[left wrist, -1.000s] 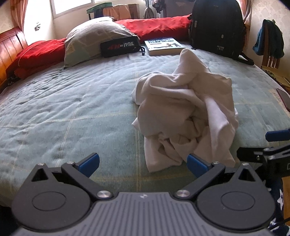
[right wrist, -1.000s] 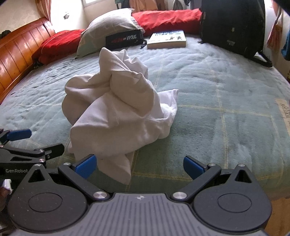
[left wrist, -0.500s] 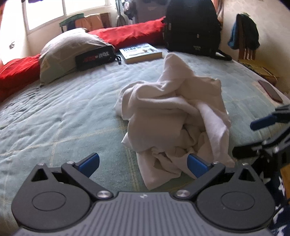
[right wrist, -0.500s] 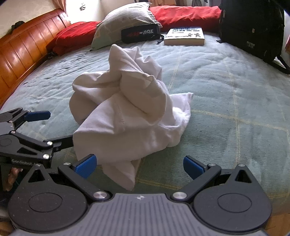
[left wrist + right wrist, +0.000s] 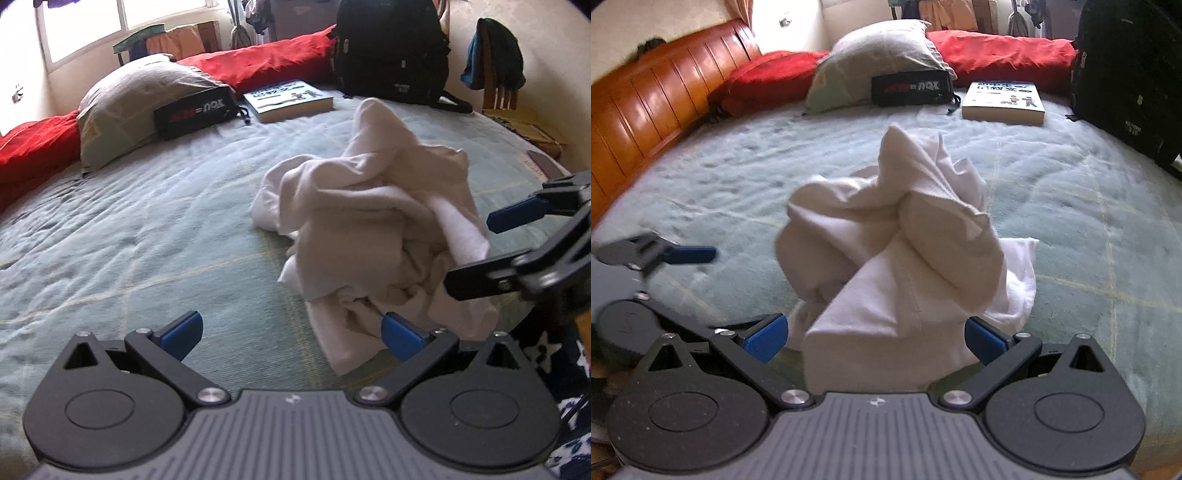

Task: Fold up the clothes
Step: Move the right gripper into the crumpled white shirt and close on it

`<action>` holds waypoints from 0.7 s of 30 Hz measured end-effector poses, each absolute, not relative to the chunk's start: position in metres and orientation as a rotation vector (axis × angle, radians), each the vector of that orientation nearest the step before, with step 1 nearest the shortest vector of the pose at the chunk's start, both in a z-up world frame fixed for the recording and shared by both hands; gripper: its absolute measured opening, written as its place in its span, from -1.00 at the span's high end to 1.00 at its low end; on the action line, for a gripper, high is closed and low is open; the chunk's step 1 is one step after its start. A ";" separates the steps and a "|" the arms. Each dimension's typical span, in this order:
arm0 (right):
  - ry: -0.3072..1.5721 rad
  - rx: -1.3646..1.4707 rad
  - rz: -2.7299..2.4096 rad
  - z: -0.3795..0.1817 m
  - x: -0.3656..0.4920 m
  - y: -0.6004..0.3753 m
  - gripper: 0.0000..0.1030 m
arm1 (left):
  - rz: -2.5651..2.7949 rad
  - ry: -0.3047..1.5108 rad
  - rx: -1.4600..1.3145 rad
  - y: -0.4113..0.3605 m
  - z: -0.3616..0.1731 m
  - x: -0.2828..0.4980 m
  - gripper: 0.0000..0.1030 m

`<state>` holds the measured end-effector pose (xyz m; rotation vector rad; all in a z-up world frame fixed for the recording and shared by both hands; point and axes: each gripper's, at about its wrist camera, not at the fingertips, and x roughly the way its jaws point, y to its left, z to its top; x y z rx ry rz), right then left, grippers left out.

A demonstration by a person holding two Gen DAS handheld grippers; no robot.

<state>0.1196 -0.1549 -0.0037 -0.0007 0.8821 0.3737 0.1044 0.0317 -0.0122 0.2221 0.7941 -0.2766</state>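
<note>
Black pouch (image 5: 910,89) lettered "NOX"

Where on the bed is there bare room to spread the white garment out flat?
The widest bare blanket lies left of the crumpled white garment, between it and the pillow. Another bare stretch sits right of the garment, before the backpack. The far edge is crowded: pillow, black pouch, book, backpack.

soft matt white cloth garment (image 5: 901,254) on rough woven bedspread (image 5: 1089,229); glossy varnished wood headboard (image 5: 653,110)
</note>
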 end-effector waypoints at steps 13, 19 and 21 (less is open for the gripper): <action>0.836 0.049 0.155 -0.017 0.116 -0.239 -1.00 | -0.357 0.742 0.261 0.001 -0.009 0.123 -0.98; 0.778 0.053 0.305 -0.021 0.104 -0.225 -0.83 | -0.400 0.758 0.278 -0.018 -0.025 0.142 -0.98; 0.780 0.032 0.343 -0.023 0.102 -0.216 -0.47 | -0.402 0.778 0.274 -0.018 -0.032 0.145 -0.98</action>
